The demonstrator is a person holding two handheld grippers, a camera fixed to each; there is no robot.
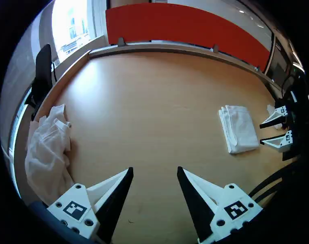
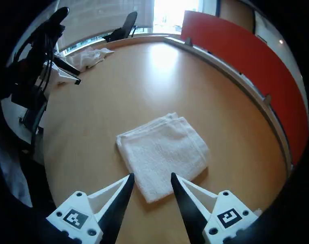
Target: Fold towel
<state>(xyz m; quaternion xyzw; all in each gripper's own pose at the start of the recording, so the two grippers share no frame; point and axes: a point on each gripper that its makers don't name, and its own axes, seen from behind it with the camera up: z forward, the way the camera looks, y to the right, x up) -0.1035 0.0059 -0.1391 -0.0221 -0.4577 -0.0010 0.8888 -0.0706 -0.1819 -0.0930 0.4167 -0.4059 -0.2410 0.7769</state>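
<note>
Your right tool (image 2: 152, 175) stands with its jaws parted and nothing in them; the folded towel (image 2: 162, 152) lies on the bench (image 2: 113, 101) just ahead of it, and in the right gripper view the towel's near corner falls in the gap between the two fingers; whether either fingertip touches the cloth, you cannot tell from here. In the left gripper view the same towel (image 1: 237, 128) sits far to the right side of the bench (image 1: 154, 101), a neat white rectangle with its stacked layers showing along one long side; the right tool (image 1: 261, 134) shows just beside its opposite long edge, fingers pointing at it.

Your left tool (image 1: 154, 168) is spread wide and holds nothing; bare wood shows between its fingers, and the towel is well apart from it. A crumpled white cloth (image 1: 48, 154) lies heaped at the bench's left edge, near that tool's left finger; in the right gripper view the same heap (image 2: 87, 57) sits at the far corner, close to the left tool (image 2: 78, 78). A red partition (image 1: 182, 24) runs along the far edge of the bench.
</note>
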